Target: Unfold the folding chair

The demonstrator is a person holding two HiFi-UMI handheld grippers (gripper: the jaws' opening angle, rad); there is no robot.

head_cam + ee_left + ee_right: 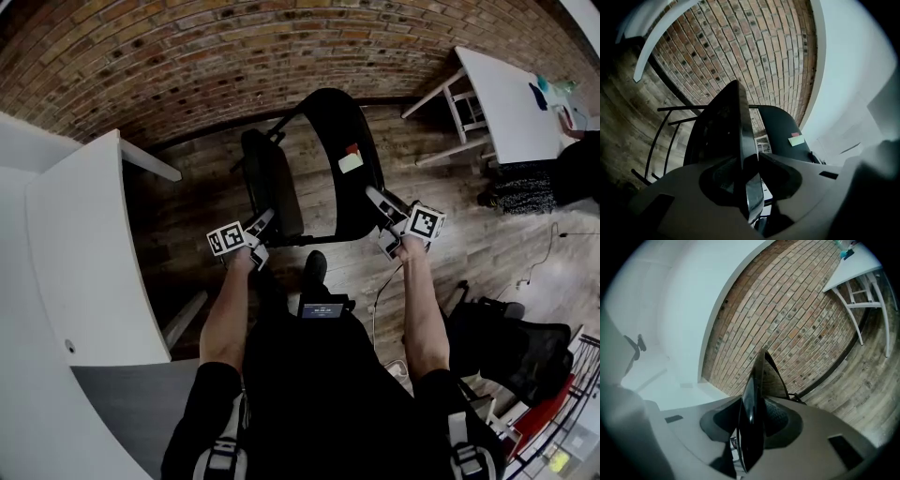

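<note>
A black folding chair stands on the wooden floor ahead of me, its seat (272, 187) to the left and its curved backrest (342, 159) to the right, with a pale label (350, 161) stuck on it. My left gripper (261, 225) is at the seat's near edge. In the left gripper view the seat edge (740, 126) runs between the jaws of the left gripper (750, 161), which stand a little apart from it. My right gripper (380, 202) is shut on the backrest's near edge. That glossy black edge (752, 399) fills the gap between the pads of the right gripper (754, 408).
A white table (84, 253) stands close on the left and another white table (511, 94) at the far right. A brick wall (187, 56) runs behind the chair. A black office chair (525, 347) and cables sit at the lower right.
</note>
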